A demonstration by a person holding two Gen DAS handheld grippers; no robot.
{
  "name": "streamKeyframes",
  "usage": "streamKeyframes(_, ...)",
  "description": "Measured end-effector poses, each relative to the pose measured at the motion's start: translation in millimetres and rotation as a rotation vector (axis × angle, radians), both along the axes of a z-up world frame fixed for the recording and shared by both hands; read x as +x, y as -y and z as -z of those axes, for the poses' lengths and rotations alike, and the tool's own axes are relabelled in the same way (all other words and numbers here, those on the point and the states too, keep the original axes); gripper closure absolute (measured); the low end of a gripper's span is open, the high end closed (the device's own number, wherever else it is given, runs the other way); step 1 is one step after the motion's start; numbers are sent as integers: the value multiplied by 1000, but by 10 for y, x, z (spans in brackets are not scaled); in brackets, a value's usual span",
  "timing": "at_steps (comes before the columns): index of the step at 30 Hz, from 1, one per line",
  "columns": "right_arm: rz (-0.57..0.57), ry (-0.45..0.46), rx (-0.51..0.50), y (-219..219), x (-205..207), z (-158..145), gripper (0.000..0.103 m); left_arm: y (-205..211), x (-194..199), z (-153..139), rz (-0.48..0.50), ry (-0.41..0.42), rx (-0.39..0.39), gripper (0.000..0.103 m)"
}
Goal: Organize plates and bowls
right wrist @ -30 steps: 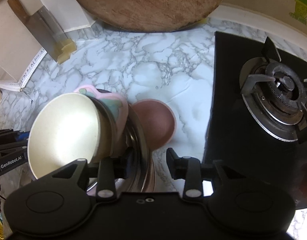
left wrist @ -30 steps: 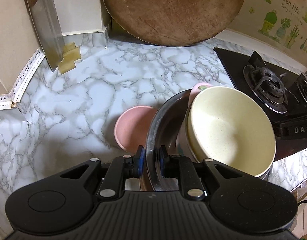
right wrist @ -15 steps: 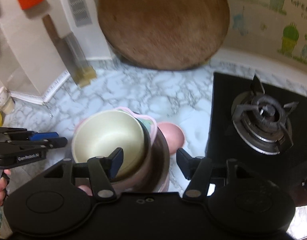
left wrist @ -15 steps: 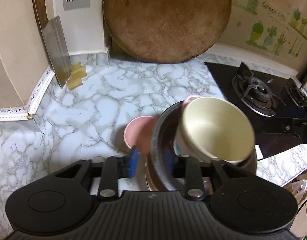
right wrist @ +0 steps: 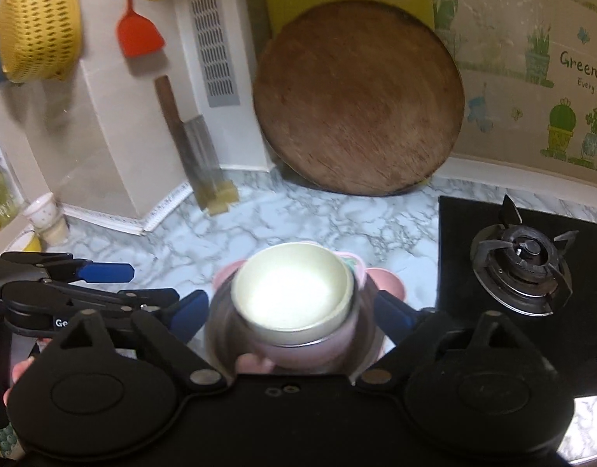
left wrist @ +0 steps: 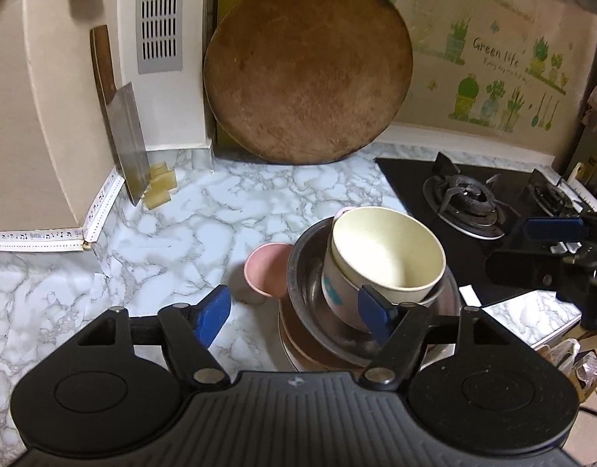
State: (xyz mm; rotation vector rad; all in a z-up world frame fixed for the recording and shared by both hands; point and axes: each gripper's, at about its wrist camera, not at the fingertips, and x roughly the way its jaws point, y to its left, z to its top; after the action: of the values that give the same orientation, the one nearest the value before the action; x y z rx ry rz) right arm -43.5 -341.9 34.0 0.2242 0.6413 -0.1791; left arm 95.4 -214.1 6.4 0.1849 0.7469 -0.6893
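Nearest the left wrist camera, the left gripper stands spread, its jaws having just been opening, blue pads clear of the stack's rim with nothing pinched; the right gripper is likewise spread wide, having just been opening, straddling the stack without pressing it. Just beyond, at 1 o'clock of the left claw, sits the steel bowl, smooth and shiny, resting on brownish plates, with a matte cream bowl nested tilted inside over a pale patterned one. A small pink bowl touches the steel rim at 11 o'clock. The release looks done; to do it well, I judge both claws should back off straight, keeping pads off the slick rim so the tilted cream bowl does not slide. Farther, at 12 o'clock, a rough round wooden board leans on the wall over the marble-patterned counter
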Motion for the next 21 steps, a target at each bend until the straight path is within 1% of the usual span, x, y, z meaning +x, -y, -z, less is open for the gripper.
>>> streamKeyframes(3, 3, 46, -20, -121, -112, -5, 2, -83, -85, -40, -7, 4, -32, 31)
streamKeyframes(5, 0, 72, -44, -189, -169, -9, 0, -128, -138, -60, -12, 14, -42, 24)
streamKeyframes(10, 2, 134, -87, -329, -309, -30, 0, -217, -257, -89, -11, 28, -69, 24)
streamKeyframes(12, 6, 148, -85, -365, -357, -32, 0, -245, -306, -97, -11, 30, -80, 20)
streamKeyframes(14, 9, 156, -87, -395, -398, -35, 0, -271, -345, -107, -13, 37, -91, 5)
streamKeyframes(15, 13, 157, -90, -409, -416, -36, 0, -282, -370, -112, -10, 42, -98, 2)
streamKeyframes(17, 15, 157, -89, -422, -444, -34, 0, -303, -407, -119, -15, 47, -107, 1)
streamKeyframes(21, 25, 155, -63, -422, -491, -19, 0, -351, -451, -99, -30, 28, -118, 1)
